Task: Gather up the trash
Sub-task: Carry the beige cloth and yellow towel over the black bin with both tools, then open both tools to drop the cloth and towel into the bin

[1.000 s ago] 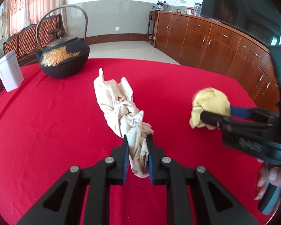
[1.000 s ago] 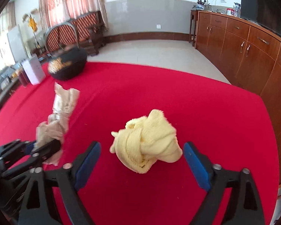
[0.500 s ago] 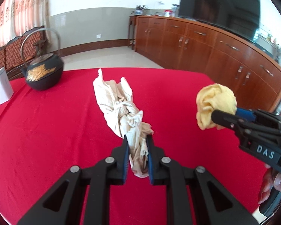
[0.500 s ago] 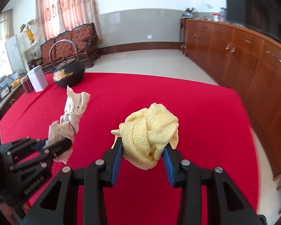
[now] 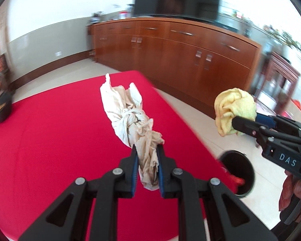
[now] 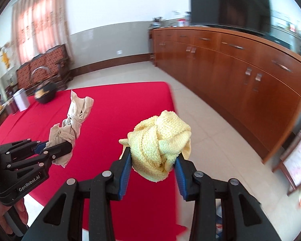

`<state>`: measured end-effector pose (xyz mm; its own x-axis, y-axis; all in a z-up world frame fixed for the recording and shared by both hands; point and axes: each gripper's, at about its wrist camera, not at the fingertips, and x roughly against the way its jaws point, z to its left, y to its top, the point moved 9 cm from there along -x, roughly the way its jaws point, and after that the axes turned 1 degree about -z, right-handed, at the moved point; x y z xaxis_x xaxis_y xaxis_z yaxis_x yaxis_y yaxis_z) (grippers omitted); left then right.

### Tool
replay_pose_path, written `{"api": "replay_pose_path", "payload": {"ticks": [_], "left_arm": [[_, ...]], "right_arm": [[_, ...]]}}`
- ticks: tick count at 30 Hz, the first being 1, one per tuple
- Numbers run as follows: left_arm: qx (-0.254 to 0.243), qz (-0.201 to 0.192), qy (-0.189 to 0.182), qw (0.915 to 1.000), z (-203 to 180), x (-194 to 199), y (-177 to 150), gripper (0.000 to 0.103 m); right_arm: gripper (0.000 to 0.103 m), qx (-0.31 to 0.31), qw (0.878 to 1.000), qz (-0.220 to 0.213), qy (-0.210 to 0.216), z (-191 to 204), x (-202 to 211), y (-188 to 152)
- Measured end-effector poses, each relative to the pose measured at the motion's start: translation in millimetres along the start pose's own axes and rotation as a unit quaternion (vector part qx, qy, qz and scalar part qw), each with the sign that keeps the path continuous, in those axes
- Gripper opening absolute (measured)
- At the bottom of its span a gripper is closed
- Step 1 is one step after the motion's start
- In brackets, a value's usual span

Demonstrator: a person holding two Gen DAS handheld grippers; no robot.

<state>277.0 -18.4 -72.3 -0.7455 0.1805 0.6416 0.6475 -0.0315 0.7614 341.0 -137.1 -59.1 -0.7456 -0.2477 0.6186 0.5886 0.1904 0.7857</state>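
A black teapot (image 6: 44, 93) sits on the red tablecloth (image 5: 50, 140) — wooden cabinets (image 6: 240, 76) line the wall.

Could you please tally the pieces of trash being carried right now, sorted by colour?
Beige: 1, the knotted beige rag, pinched in the left gripper.
Yellow: 1, the balled yellow cloth, clamped in the right gripper.
Total: 2, one per gripper, both lifted clear of the red table.
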Motion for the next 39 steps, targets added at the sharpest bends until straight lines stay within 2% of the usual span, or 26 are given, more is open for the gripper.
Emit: {"api": "replay_pose_path", "payload": {"ticks": [6, 9, 16, 21, 27, 39], "left_arm": [[-0.054, 0.019, -0.058, 0.9967, -93, -19, -5, 0.018], [-0.081, 0.037, -0.089, 0.992, -139, -32, -14, 0.018], [-0.12, 0.076, -0.14, 0.9799, -216, -56, -43, 0.018], [-0.13, 0.103, -0.169, 0.9716, -243, -69, -65, 0.018], [-0.148, 0.143, -0.191, 0.9598, -271, -96, -95, 0.018], [-0.155, 0.211, -0.203, 0.9436, -294, -159, -138, 0.018]], "right_arm": [[0.042, -0.04, 0.998, 0.01, -0.057, -102, 45, -46], [0.042, -0.058, 0.995, 0.022, -0.082, -149, 61, -76], [0.043, -0.097, 0.987, 0.049, -0.118, -227, 84, -140], [0.042, -0.1, 0.985, 0.074, -0.121, -256, 79, -175], [0.043, -0.089, 0.983, 0.107, -0.122, -280, 55, -204], [0.043, -0.033, 0.975, 0.198, -0.097, -302, -4, -276]]}}
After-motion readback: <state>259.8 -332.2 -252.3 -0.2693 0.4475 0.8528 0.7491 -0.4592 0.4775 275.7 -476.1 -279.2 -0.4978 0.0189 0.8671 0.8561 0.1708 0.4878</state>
